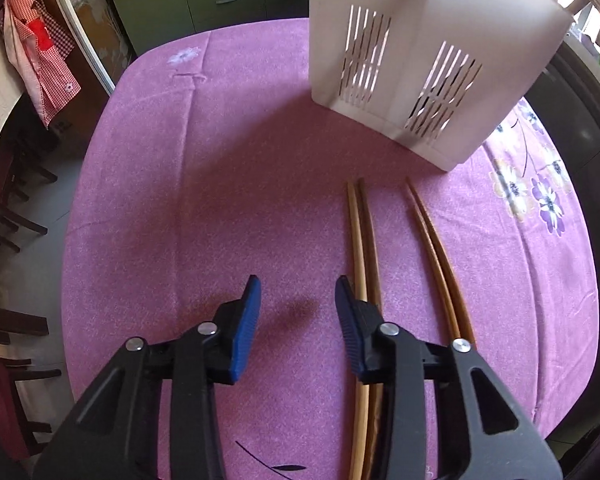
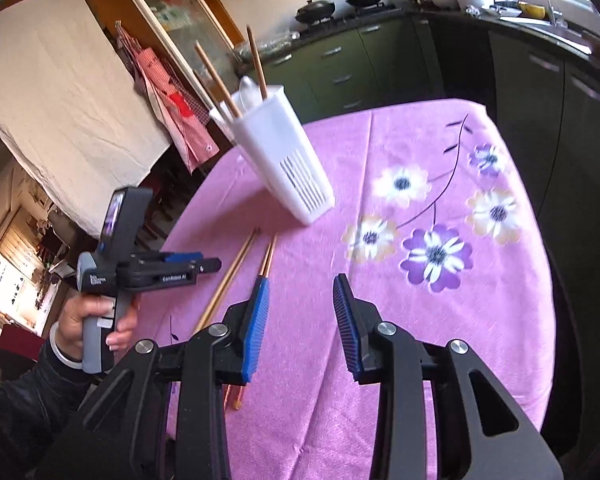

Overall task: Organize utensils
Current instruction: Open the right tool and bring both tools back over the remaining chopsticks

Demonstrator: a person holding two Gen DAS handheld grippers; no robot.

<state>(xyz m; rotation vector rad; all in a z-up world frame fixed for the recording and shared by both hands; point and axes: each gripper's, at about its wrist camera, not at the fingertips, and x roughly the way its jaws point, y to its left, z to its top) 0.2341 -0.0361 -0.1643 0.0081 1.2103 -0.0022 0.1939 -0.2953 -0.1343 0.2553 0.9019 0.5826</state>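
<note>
A white slotted utensil holder (image 1: 420, 64) stands on the purple tablecloth, also in the right wrist view (image 2: 288, 156), with two chopsticks (image 2: 256, 60) and a pale spoon (image 2: 249, 90) standing in it. Two pairs of wooden chopsticks lie on the cloth in front of it: a light pair (image 1: 362, 240) and a darker pair (image 1: 436, 248); in the right wrist view these are the light pair (image 2: 232, 276) and the darker pair (image 2: 269, 256). My left gripper (image 1: 298, 300) is open and empty, just left of the light pair. My right gripper (image 2: 300, 300) is open and empty above the cloth.
The round table (image 2: 460, 320) carries a purple flowered cloth. Dark chairs (image 1: 8, 208) stand at its left. Green kitchen cabinets (image 2: 380, 68) and a counter with pots run behind. The left hand-held gripper (image 2: 140, 268) shows at the table's left edge.
</note>
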